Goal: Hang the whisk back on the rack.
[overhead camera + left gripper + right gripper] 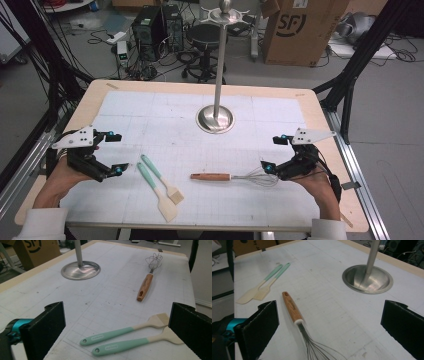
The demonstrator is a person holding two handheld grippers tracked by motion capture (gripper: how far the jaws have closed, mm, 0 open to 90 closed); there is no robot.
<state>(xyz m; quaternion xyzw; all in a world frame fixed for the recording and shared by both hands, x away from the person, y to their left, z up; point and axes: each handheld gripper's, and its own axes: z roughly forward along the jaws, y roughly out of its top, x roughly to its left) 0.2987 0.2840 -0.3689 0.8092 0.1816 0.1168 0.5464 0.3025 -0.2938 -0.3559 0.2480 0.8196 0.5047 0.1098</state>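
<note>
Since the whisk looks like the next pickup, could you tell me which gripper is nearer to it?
Right. The right gripper sits open at the whisk's wire end; the left gripper is across the mat, beside the spatulas.

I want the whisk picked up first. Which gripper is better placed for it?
Probably the right gripper: it is open beside the whisk, whose wires lie between its jaws. The left gripper sits by the spatula and brush.

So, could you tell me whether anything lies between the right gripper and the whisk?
Nothing visible does. The right gripper sits just beside the wire end of the whisk, jaws wide apart, with bare mat between them. The spatula and brush lie farther left, beyond the handle.
</note>
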